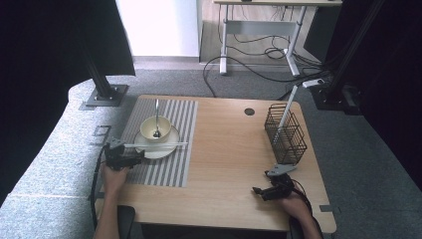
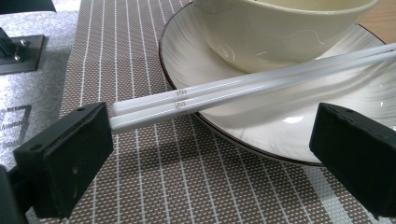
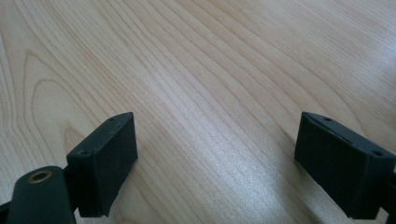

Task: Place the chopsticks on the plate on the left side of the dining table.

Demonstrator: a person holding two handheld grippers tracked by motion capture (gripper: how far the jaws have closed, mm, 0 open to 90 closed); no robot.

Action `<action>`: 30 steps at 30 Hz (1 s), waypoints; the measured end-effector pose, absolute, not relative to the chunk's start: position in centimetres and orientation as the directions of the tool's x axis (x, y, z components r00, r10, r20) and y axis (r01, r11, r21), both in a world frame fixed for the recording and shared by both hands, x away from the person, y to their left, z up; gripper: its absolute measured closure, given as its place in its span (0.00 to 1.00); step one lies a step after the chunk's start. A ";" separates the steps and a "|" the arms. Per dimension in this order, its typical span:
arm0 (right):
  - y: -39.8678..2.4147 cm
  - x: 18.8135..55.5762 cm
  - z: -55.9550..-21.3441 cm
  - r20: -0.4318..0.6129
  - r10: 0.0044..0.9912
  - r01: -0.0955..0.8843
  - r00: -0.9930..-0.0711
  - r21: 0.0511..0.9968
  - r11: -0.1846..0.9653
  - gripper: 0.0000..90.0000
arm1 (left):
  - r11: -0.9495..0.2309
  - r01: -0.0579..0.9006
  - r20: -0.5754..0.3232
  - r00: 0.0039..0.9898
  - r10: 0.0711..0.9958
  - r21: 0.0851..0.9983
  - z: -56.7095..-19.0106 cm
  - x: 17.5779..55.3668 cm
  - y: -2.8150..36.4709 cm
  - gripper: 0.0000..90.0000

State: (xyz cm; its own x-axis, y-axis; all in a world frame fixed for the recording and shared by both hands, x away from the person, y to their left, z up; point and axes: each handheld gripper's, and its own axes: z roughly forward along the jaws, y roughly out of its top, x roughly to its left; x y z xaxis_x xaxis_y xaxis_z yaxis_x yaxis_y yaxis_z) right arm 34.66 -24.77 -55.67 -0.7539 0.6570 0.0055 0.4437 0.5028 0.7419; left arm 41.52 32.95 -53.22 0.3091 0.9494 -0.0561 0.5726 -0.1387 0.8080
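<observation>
At the left edge of the pale wooden table (image 1: 229,149), on a grey-and-white striped placemat (image 1: 174,164), the left gripper (image 1: 130,158) was seen with its jaws spread wide around the near ends of a pair of long white plastic chopsticks (image 2: 243,86); nothing was yet gripped, though in the left gripper view the sticks' ends lay touching or just beside one black pad (image 2: 70,154), and which could not be told; the chopsticks were laid side by side across the rim of a white ribbed saucer (image 2: 196,46), just in front of a cream ceramic bowl (image 2: 280,32) in which a metal spoon (image 1: 157,117) stood; the step in hand was judged to be the pick-up of the sticks; a clean grasp was thought to call for both sticks to be centred between the pads before the squeeze, so that neither was rolled off the rim or knocked against the bowl; near the table's right front corner the right gripper (image 1: 260,191) was kept released above bare wood, close to a black wire basket (image 1: 286,134).
</observation>
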 end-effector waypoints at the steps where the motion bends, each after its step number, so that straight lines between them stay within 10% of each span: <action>1: -24.8 34.7 -55.7 0.006 0.657 0.444 -0.754 0.742 0.503 0.14 | -0.140 0.573 -0.057 0.311 0.949 0.807 -53.2 41.5 32.9 0.00; 30: -24.8 34.6 -55.7 0.006 0.657 0.443 -0.754 0.742 0.503 0.14 | -0.271 0.559 -0.031 0.470 0.882 0.784 -53.2 41.6 26.7 0.00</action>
